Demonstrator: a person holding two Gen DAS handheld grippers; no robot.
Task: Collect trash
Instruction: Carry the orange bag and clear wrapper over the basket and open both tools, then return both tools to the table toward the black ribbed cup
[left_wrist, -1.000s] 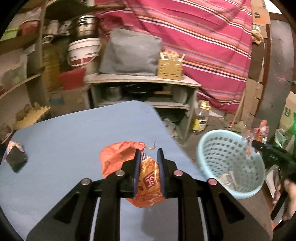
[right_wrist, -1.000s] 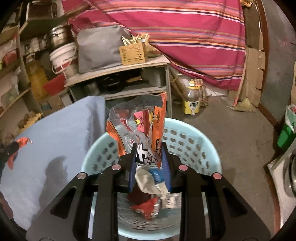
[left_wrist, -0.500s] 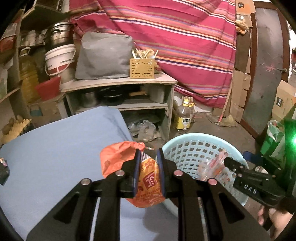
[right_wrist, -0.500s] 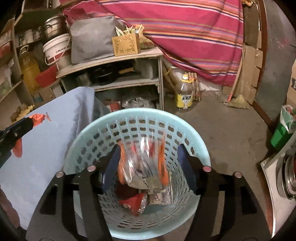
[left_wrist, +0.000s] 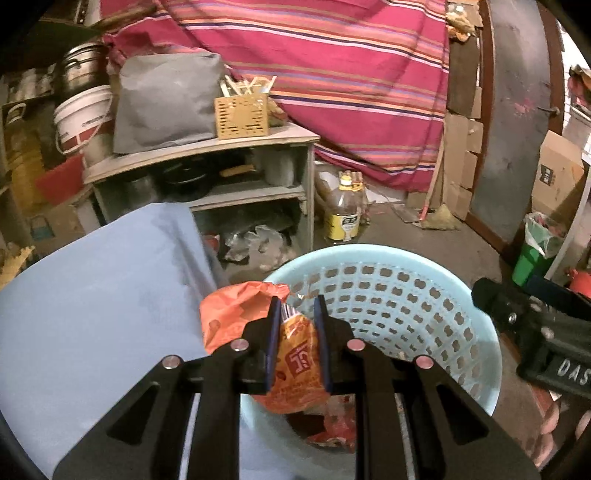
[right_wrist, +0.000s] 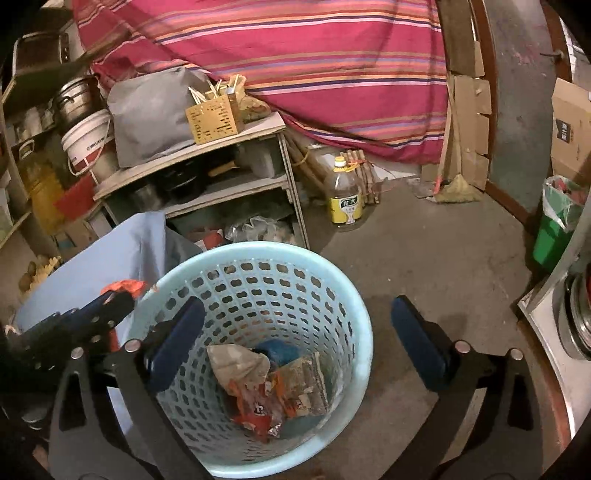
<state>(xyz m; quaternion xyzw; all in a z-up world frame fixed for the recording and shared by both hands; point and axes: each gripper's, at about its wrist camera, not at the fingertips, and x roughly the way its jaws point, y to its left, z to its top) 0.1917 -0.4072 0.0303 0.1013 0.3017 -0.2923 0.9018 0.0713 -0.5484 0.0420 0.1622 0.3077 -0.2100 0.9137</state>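
The left hand-held gripper pinches an orange snack bag around its middle, right at the near rim of the light blue basket. The bag looks light, thin and crinkly, so a squeeze on the flat middle should hold it. The right hand-held gripper is spread wide with nothing in it, above the basket. Old wrappers lie at the bottom. The blue worktop sits beside the basket.

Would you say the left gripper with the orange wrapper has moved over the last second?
Yes. The left gripper, shut on the orange wrapper, has swung rightward from over the blue table to the basket rim.
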